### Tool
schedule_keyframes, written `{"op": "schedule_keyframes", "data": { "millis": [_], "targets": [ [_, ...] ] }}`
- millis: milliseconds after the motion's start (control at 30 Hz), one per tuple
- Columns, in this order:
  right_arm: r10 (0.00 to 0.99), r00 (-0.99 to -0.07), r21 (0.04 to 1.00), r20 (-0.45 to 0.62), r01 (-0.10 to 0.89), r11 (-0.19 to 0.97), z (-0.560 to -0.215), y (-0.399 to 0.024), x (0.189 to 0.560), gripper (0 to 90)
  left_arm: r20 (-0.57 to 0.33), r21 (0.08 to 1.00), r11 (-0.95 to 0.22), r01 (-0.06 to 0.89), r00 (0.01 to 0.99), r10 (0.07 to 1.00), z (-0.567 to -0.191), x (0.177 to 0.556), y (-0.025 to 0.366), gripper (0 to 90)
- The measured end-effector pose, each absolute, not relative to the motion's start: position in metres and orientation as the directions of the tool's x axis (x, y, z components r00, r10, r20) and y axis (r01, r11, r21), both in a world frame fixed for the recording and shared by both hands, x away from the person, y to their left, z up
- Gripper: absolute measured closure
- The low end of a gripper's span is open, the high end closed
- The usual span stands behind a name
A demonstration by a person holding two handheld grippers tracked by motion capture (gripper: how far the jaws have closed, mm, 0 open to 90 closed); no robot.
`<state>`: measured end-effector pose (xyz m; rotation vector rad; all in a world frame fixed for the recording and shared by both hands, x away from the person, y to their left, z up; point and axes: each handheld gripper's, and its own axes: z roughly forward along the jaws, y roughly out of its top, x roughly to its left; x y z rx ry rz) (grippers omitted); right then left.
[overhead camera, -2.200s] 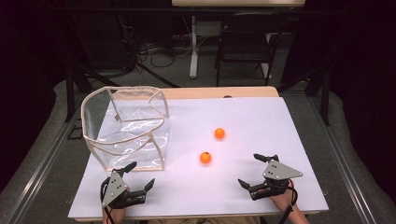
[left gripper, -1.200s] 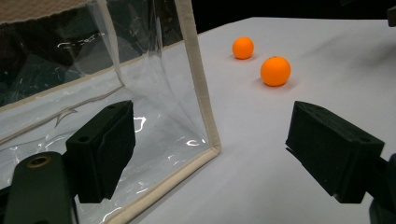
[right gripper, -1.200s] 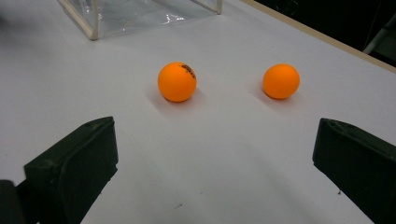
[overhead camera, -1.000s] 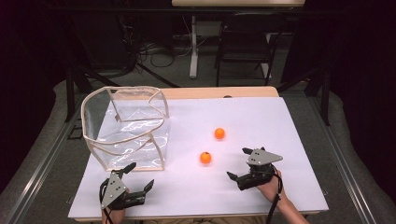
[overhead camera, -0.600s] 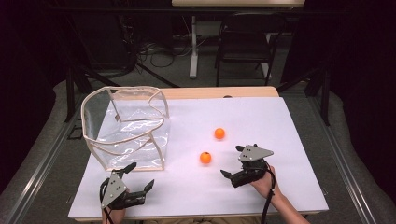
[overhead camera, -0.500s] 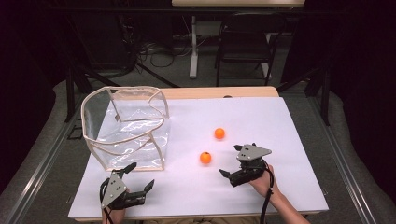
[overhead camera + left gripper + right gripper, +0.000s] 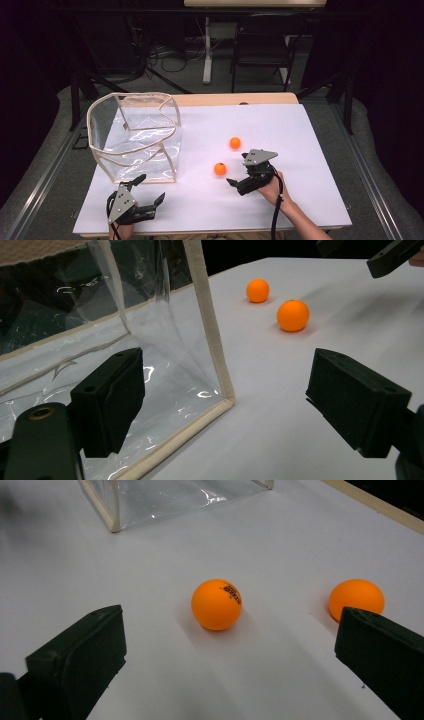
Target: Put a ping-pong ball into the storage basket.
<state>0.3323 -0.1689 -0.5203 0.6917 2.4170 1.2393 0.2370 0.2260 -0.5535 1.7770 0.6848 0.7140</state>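
Two orange balls on the white sheet: the nearer ball (image 7: 220,169) sits just ahead of the right gripper (image 7: 239,177), between its parted jaws in its own view, and the farther ball (image 7: 235,143) lies beyond it. One clear bag (image 7: 135,135), just ahead of the left gripper (image 7: 148,190). That makes two grippers, both wide apart.

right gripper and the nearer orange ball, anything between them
Nothing: in the right gripper view, bare white table runs from the open right gripper to the nearer orange ball. The high view shows the same gap.
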Motion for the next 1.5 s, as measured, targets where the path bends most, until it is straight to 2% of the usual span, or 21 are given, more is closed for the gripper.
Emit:
{"op": "schedule_keyframes", "data": {
  "millis": [900,1500],
  "targets": [
    [0.502,-0.864,0.778,-0.036,0.290,0.557,-0.530,-0.133,0.349,0.0,0.145,0.953,-0.283,0.107,0.658,0.739,-0.554,0.237,0.226,15.6],
    [0.504,-0.864,0.750,-0.016,0.323,0.577,-0.545,-0.124,0.364,0.0,0.142,0.954,-0.278,0.108,0.656,0.741,-0.554,0.237,0.227,15.6]
  ]
}}
